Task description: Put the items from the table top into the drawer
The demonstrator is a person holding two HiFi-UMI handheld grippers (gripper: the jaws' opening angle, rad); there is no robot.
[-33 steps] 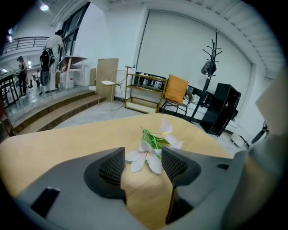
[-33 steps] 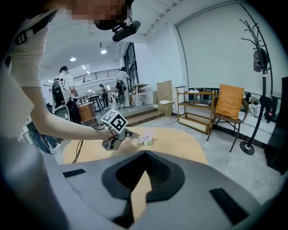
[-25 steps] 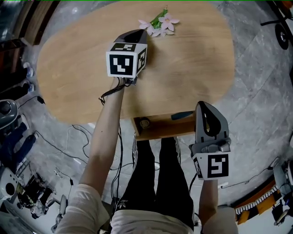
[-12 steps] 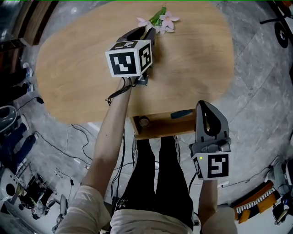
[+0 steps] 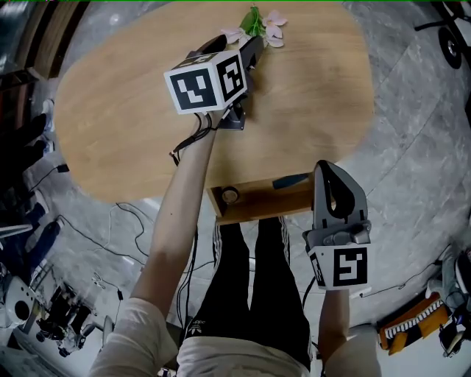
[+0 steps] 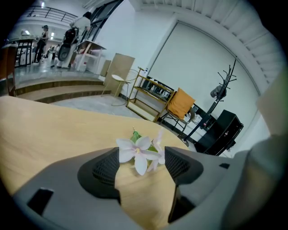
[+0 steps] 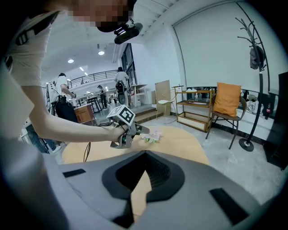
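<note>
Flower pickup step: left gripper [image 6: 142, 168], jaws just spread, is lined up on the ungripped flower [image 6: 135, 152]; closure is needed next. Right gripper [image 7: 145, 157] is clenched empty, well apart from flower.

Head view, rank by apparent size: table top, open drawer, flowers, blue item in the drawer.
1. table top
2. drawer
3. flowers, partly hidden behind the left tongs
4. blue item

We saw grey stone floor [image 5: 412, 132] at the right, and a coat stand [image 6: 223, 87] upper right with an orange-cushioned chair [image 6: 181, 104] near it.
</note>
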